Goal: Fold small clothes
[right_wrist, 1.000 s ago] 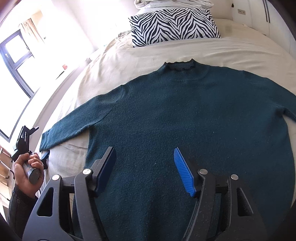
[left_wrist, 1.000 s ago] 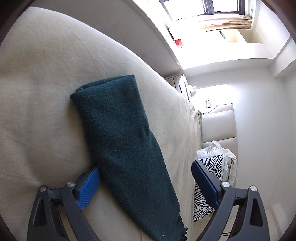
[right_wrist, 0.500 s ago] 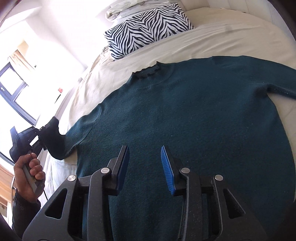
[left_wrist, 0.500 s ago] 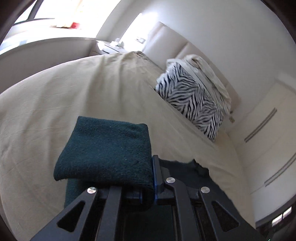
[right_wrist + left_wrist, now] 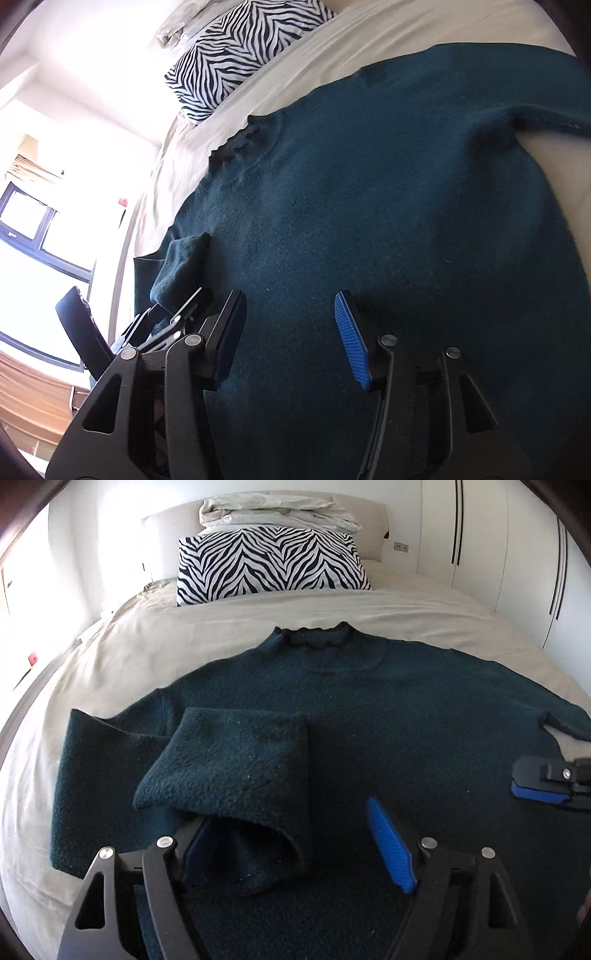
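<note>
A dark teal sweater (image 5: 388, 716) lies flat on the cream sheet of the bed (image 5: 147, 642), with its ruffled collar (image 5: 314, 637) pointing toward 12 o'clock, where a zebra-striped pillow (image 5: 269, 565) stands against the headboard under a pile of pale bedding (image 5: 273, 513). In the left wrist view, the left sleeve (image 5: 236, 771) is folded back across the body of the sweater, and its cuff end lies at about 7 o'clock from the collar, raised in a loose hump. The left gripper (image 5: 295, 834) has its jaws wide apart; they have just been opening. The sleeve cuff covers the tip of the left-side finger and lies partly between the two fingers, but the blue pad on the other side stands clear of the cloth, so nothing is pinched. The right gripper (image 5: 291, 332) hovers low over the lower body of the sweater, jaws about half apart and just been opening, with only the flat knit under them and no fold caught. In the left view it appears at 3 o'clock, near the right sleeve (image 5: 569, 723), which lies stretched out on the sheet. A window (image 5: 33, 229) is at 9 o'clock in the right view.
</note>
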`<state>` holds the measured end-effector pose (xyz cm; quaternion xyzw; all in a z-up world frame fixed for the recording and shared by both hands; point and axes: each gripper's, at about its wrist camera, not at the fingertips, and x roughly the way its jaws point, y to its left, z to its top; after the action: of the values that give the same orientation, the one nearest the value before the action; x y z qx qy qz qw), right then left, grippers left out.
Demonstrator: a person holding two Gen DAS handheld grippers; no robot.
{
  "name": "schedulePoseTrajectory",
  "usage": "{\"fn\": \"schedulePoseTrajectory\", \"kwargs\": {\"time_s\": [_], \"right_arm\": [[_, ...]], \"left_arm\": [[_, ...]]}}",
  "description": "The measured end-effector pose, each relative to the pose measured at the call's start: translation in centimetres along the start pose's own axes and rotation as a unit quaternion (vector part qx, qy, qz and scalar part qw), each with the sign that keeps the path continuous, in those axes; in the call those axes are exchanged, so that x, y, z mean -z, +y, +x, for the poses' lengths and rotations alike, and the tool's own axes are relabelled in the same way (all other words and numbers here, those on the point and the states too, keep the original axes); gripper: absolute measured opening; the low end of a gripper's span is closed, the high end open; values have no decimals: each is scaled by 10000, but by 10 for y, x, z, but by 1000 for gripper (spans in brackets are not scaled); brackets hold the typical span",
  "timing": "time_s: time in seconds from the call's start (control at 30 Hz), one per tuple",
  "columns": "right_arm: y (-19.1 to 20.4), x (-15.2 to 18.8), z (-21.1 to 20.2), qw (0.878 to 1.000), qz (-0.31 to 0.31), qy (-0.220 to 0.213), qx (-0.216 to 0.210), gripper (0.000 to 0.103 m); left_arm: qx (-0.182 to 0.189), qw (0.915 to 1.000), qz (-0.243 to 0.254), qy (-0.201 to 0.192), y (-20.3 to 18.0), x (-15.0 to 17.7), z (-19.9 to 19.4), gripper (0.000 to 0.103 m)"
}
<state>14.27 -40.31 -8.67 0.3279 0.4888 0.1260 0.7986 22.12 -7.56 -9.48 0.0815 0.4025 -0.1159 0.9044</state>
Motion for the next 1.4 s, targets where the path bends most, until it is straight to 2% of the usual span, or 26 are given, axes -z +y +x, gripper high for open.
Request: {"fn": "schedulePoseTrajectory", "kwargs": {"time_s": [0.07, 0.1, 0.17, 0.23, 0.3, 0.4, 0.47, 0.53, 0.6, 0.67, 0.73, 0.83, 0.93, 1.03, 1.07, 1.1, 1.13, 1.2, 1.23, 1.27, 1.33, 1.4], "right_arm": [[18, -8, 21, 9997, -124, 175, -139, 50], [25, -11, 29, 9995, -152, 216, -174, 50], [39, -18, 41, 9993, -177, 283, -170, 50], [54, -24, 49, 9989, -317, 312, -118, 50], [72, -28, 53, 9971, -709, 284, 67, 50], [105, -29, 66, 9879, -1453, 332, 431, 50], [127, -23, 75, 9802, -1860, 352, 586, 50], [151, -15, 82, 9699, -2309, 304, 705, 50], [177, -2, 89, 9574, -2778, 224, 754, 50], [202, 11, 101, 9435, -3209, 225, 796, 50], [226, 25, 116, 9276, -3621, 287, 866, 50], [257, 46, 143, 8967, -4274, 350, 1100, 50], [273, 61, 173, 8655, -4745, 474, 1532, 48], [275, 63, 202, 8469, -4937, 531, 1900, 45], [274, 62, 203, 8450, -4963, 468, 1936, 36], [275, 60, 204, 8453, -4944, 430, 1980, 28], [275, 55, 202, 8502, -4860, 369, 1989, 26], [268, 42, 191, 8693, -4569, 199, 1877, 15], [264, 34, 184, 8786, -4397, 86, 1860, 14], [256, 22, 173, 8901, -4181, -27, 1814, 14], [234, 2, 143, 9232, -3559, -278, 1426, 14], [203, -12, 115, 9461, -2946, -525, 1234, 14]], "left_arm": [[-156, 9996, 243, -11, -3, 2, -1, 80], [-158, 9997, 210, -17, -1, 2, -2, 80], [46, 9994, -331, -117, 19, 2, -8, 80], [424, 9921, -1152, -275, 49, 6, -17, 83], [692, 9787, -1887, -419, 77, 15, -25, 90], [998, 9580, -2627, -566, 107, 30, -31, 91], [1303, 9339, -3226, -825, 130, 43, -42, 91], [1313, 9113, -3749, -1082, 151, 59, -54, 91], [1287, 8926, -4150, -1202, 166, 77, -58, 91], [1253, 8828, -4376, -1162, 175, 91, -57, 90], [1300, 8802, -4407, -1189, 179, 100, -58, 86], [1253, 8853, -4277, -1325, 176, 103, -59, 85], [1195, 8893, -4191, -1385, 173, 101, -60, 85], [1207, 8893, -4183, -1397, 172, 101, -58, 85], [1211, 8894, -4180, -1400, 171, 100, -56, 85], [1208, 8896, -4174, -1404, 170, 100, -56, 85], [1196, 8904, -4163, -1399, 170, 100, -55, 85], [1158, 8926, -4132, -1379, 168, 99, -54, 86], [1147, 8934, -4121, -1376, 168, 98, -53, 86], [1150, 8935, -4116, -1378, 168, 99, -53, 86], [1151, 8932, -4119, -1386, 168, 100, -53, 86], [1109, 8952, -4092, -1373, 167, 100, -53, 87]]}}
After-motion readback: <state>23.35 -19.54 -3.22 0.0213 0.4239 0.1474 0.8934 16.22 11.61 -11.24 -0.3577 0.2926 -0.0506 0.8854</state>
